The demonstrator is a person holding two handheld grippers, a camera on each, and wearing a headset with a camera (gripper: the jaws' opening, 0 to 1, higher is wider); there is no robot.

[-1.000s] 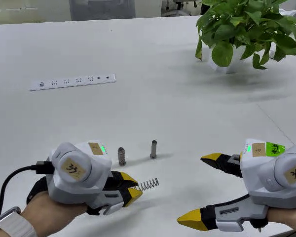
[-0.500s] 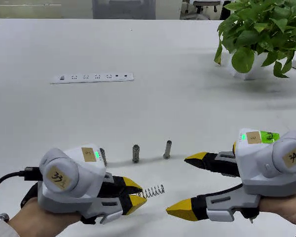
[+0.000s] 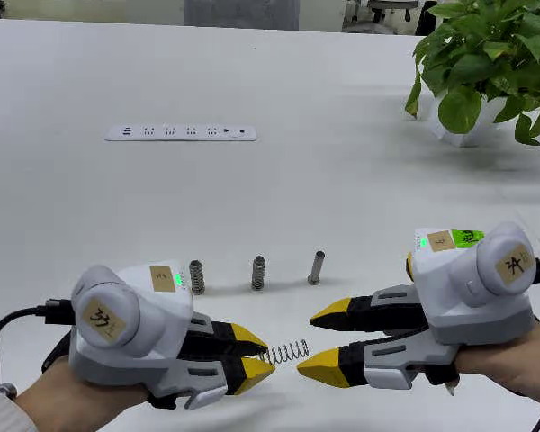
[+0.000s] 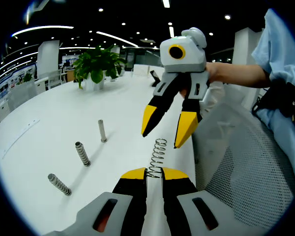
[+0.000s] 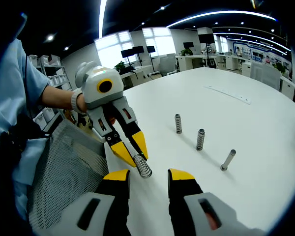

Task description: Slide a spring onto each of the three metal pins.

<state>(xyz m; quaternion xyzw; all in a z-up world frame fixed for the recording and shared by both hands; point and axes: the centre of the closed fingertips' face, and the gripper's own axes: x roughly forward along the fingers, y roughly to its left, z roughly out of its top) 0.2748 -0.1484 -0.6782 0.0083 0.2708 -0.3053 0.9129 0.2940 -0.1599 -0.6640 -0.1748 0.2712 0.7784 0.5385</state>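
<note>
Three metal pins stand in a row on the white table. The left pin (image 3: pixel 196 276) and middle pin (image 3: pixel 258 272) each wear a spring; the right pin (image 3: pixel 316 267) is bare. Low at the front, my left gripper (image 3: pixel 265 356) is shut on one end of a loose spring (image 3: pixel 289 351), which sticks out to the right. My right gripper (image 3: pixel 313 342) faces it, open, its yellow tips on either side of the spring's free end. The left gripper view shows my left gripper (image 4: pixel 155 173) pinching the spring (image 4: pixel 157 153). In the right gripper view my right gripper (image 5: pixel 148 176) stands just short of the spring (image 5: pixel 143 166).
A white power strip (image 3: pixel 182 133) lies farther back on the table. A potted green plant (image 3: pixel 486 54) stands at the back right. A black cable (image 3: pixel 13 319) trails from the left gripper. A grey mesh chair (image 4: pixel 246 162) sits off the table's near edge.
My right gripper has moved left, up to the free end of the spring, with its jaws less wide apart. The left gripper still holds the spring. The head camera has shifted.
</note>
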